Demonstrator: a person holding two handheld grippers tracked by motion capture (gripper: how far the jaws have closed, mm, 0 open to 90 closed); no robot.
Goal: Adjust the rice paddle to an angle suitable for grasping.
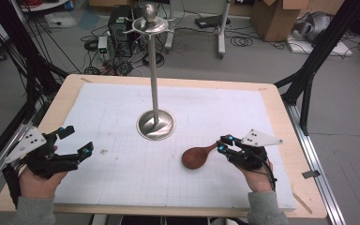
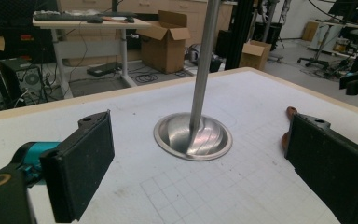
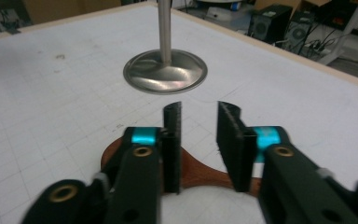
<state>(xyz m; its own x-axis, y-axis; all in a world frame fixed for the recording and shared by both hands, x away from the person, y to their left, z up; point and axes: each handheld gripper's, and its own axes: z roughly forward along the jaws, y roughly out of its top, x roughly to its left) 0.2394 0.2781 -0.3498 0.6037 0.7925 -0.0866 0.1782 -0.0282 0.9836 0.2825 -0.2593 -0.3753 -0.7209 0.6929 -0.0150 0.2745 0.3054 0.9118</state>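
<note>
A brown wooden spoon (image 1: 194, 158) lies on the white mat, bowl to the left and handle toward the right. My right gripper (image 1: 223, 144) hovers at its handle end. In the right gripper view that gripper (image 3: 199, 109) has its jaws a narrow gap apart, and the spoon (image 3: 200, 175) runs crosswise beneath them, with no pad pressing on it. At the table's left side my left gripper (image 1: 77, 140) is held wide open with nothing in it. The left gripper view looks between its jaws (image 2: 200, 123) at the stand, and the spoon (image 2: 288, 126) peeks past its right jaw.
A tall metal stand (image 1: 155, 124) with a round dished base rises from the middle of the white gridded mat (image 1: 122, 178); its top carries short hooks. The mat lies on a wooden table (image 1: 286, 154). Boxes, cables and frames stand on the floor beyond.
</note>
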